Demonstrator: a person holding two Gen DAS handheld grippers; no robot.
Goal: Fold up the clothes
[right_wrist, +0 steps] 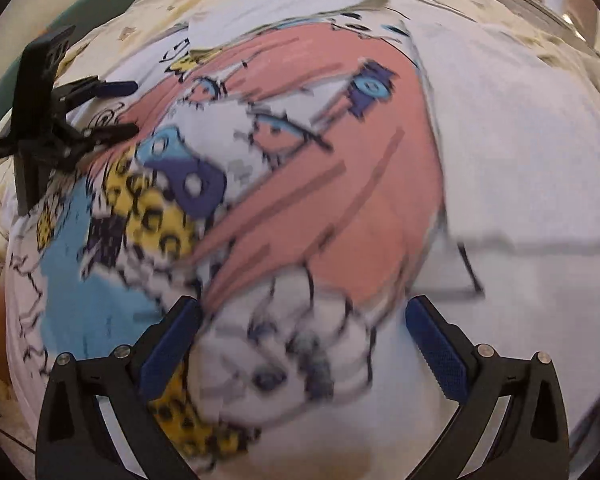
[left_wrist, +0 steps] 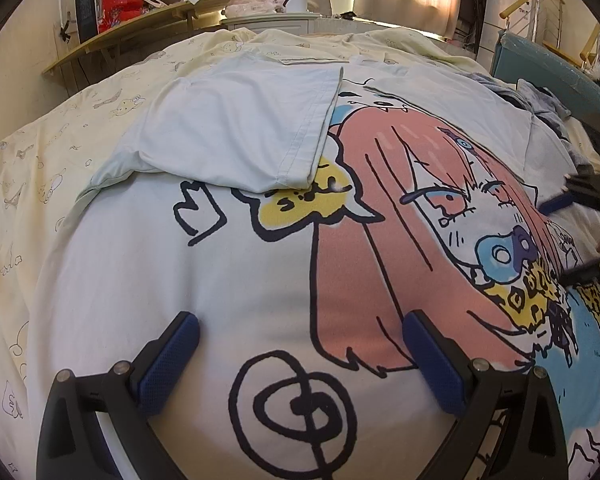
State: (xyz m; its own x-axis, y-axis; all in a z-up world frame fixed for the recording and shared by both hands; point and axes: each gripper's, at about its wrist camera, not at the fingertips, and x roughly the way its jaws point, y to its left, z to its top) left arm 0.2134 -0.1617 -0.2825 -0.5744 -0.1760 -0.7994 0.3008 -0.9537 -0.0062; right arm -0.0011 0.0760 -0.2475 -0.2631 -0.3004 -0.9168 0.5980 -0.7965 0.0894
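A white T-shirt (left_wrist: pixel 148 264) with a large pink-haired cartoon print lies flat on the bed. Its left sleeve (left_wrist: pixel 236 128) is folded inward over the chest. My left gripper (left_wrist: pixel 302 320) hovers open just above the shirt's lower part, over a black spiral mark, with nothing between its blue pads. In the blurred right wrist view, the right gripper (right_wrist: pixel 302 304) is open over the T-shirt (right_wrist: pixel 520 160), also holding nothing. The left gripper (right_wrist: pixel 134 108) shows at the upper left of that view. The right gripper (left_wrist: pixel 568 236) appears at the right edge of the left wrist view.
A pale yellow duvet (left_wrist: pixel 40 168) with small cartoon prints covers the bed under the shirt. A cluttered wooden shelf (left_wrist: pixel 140 24) and a white cabinet (left_wrist: pixel 272 20) stand beyond it by the curtains. Grey-blue clothes (left_wrist: pixel 540 100) lie beside a teal bed frame (left_wrist: pixel 548 64) at the right.
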